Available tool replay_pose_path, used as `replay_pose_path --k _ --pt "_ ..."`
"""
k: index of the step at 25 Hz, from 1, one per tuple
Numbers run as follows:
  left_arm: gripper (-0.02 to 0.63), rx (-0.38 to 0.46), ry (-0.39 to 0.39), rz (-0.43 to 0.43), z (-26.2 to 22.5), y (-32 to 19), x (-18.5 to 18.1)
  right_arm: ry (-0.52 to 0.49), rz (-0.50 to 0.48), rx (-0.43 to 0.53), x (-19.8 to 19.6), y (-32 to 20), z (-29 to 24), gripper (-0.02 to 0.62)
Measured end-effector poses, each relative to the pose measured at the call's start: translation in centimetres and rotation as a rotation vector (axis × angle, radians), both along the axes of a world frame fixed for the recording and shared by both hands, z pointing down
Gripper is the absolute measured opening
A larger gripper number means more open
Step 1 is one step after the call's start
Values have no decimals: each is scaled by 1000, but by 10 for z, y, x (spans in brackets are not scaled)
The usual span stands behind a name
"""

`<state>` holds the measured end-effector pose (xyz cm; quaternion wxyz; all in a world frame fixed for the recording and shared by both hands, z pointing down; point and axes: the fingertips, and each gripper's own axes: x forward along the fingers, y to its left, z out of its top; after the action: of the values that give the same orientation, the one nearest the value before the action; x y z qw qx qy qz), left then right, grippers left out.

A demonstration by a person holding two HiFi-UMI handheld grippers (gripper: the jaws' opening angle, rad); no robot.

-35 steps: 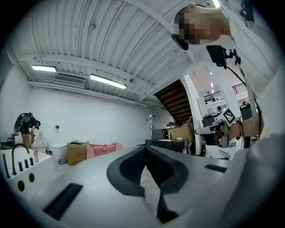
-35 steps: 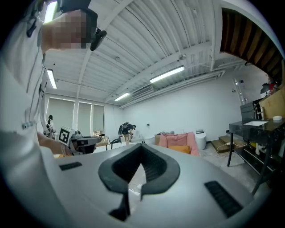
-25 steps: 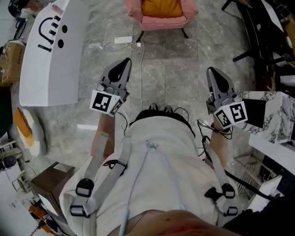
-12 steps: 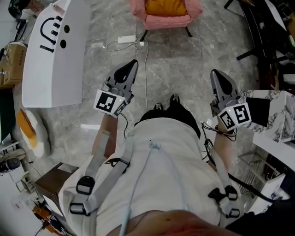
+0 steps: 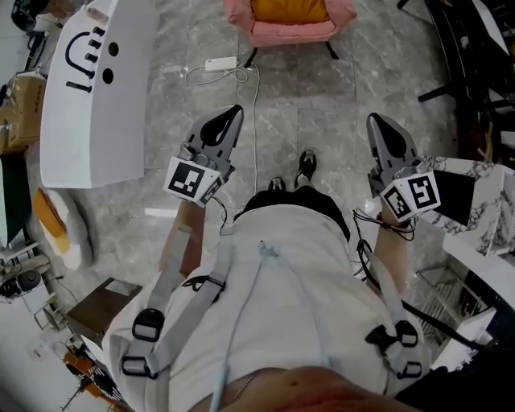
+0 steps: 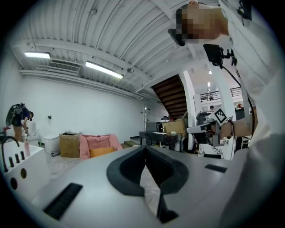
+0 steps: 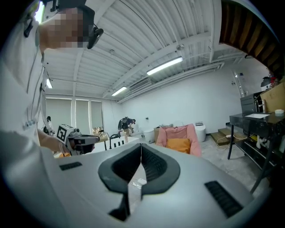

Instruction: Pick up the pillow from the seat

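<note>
An orange pillow (image 5: 288, 10) lies on the seat of a pink armchair (image 5: 283, 30) at the top of the head view, some way ahead of me across the floor. It shows small in the left gripper view as the pillow (image 6: 101, 152) and in the right gripper view as the pillow (image 7: 179, 145) in the chair (image 7: 177, 134). My left gripper (image 5: 233, 113) and right gripper (image 5: 374, 121) are held out level on either side of me, both shut and holding nothing.
A white bathtub-like unit (image 5: 96, 88) with black fittings stands at left. A power strip and cable (image 5: 219, 67) lie on the marble floor before the chair. A marble-topped table (image 5: 483, 201) is at right, dark furniture (image 5: 471, 56) behind it. A person (image 7: 125, 124) stands far off.
I have stepped forward: one foot now shows ahead of my body, and the chair and power strip have slid slightly toward the top edge. Both grippers stay shut.
</note>
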<state>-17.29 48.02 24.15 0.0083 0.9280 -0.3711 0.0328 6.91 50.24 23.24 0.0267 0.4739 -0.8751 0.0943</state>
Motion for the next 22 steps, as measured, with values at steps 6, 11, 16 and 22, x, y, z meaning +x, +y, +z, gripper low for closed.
replay_pose_path --k 6,11,16,22 --pt "6 -32 9 -6 10 -23 25 -3 -10 -28 27 -29 10 15" --pt "8 -36 11 -29 11 -43 45 -17 -31 -27 45 -57 11 17" --pt "44 -24 9 -89 10 -62 57 -27 -76 -26 59 -86 13 73" --pt "58 -20 18 -183 10 -76 57 -41 -129 -14 72 -117 14 87"
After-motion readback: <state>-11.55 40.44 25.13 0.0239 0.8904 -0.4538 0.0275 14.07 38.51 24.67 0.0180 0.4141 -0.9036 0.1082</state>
